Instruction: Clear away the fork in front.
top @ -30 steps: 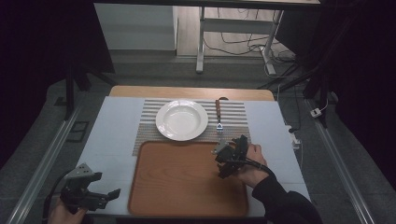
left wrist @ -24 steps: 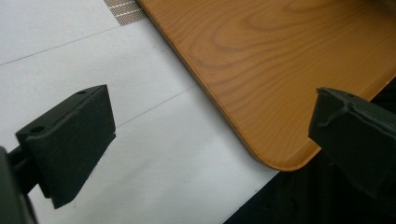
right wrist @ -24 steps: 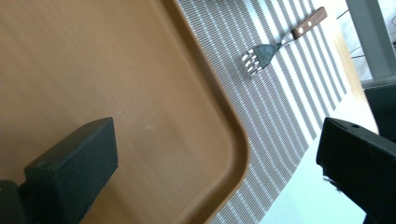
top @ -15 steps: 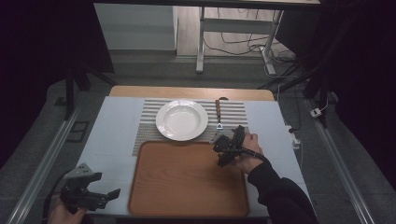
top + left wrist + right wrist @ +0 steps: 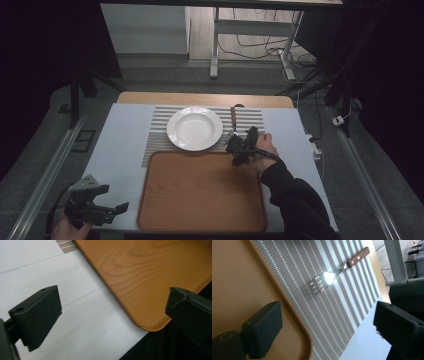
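A fork (image 5: 232, 121) with a wooden handle lies on the striped placemat (image 5: 252, 117), just right of the white plate (image 5: 195, 129). My right gripper (image 5: 233, 146) hovers open over the far right corner of the wooden tray (image 5: 200, 195), just short of the fork's tines. In the right gripper view the fork (image 5: 329, 277) lies ahead between the wide-apart jaws of that gripper (image 5: 324, 332), with its handle pointing away. My left gripper (image 5: 112, 210) is open and empty at the table's near left corner. In its own view the left gripper (image 5: 112, 315) spans the tray's near left corner (image 5: 147, 322).
A pale cover (image 5: 120, 145) lies over the table, with bare wood at the far edge (image 5: 200, 98). The table's front edge (image 5: 140, 340) drops off right beside the left gripper. A small white box with a cable (image 5: 315, 145) sits at the right edge.
My right gripper has moved away from the person, from over the tray's right part to its far right corner near the fork. The left gripper has stayed put.
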Demonstrator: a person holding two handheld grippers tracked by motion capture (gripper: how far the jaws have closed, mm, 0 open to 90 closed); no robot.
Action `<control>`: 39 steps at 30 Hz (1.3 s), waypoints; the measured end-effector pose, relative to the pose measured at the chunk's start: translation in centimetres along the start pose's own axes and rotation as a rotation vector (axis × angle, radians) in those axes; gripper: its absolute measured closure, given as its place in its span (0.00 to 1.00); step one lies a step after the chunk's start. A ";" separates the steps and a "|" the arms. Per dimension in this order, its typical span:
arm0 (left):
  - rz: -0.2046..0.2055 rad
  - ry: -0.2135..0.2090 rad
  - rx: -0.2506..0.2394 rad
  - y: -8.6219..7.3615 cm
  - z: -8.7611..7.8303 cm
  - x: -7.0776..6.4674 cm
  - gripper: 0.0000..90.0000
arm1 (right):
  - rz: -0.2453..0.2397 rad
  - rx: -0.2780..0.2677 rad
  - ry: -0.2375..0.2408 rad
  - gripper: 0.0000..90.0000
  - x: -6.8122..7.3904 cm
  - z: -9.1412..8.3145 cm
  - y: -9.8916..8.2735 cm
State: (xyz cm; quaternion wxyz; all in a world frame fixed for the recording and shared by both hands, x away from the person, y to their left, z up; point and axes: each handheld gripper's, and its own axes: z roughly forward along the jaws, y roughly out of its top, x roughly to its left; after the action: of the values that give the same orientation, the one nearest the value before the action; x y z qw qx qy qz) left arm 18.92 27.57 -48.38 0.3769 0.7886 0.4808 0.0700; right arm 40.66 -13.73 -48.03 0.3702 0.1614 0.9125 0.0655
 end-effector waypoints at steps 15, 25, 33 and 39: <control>-0.002 -0.004 0.000 0.0 0.0 0.0 0.00 | -0.128 0.033 -0.016 0.35 0.1 2.8 1.6; -0.002 -0.005 0.002 0.0 0.0 0.0 0.01 | -0.204 0.058 -0.015 0.50 0.7 4.4 2.1; 0.001 -0.004 0.004 0.0 0.0 0.0 0.01 | -0.307 0.072 -0.079 0.81 2.1 5.2 2.0; 0.003 -0.004 0.004 0.0 0.0 0.0 0.01 | -0.359 0.047 -0.148 0.99 3.0 5.1 1.6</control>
State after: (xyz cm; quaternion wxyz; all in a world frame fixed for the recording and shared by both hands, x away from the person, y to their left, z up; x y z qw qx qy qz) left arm 18.89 27.56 -48.40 0.3760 0.7902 0.4792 0.0680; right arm 42.57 -11.16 -53.23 0.4381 0.0088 0.8982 -0.0349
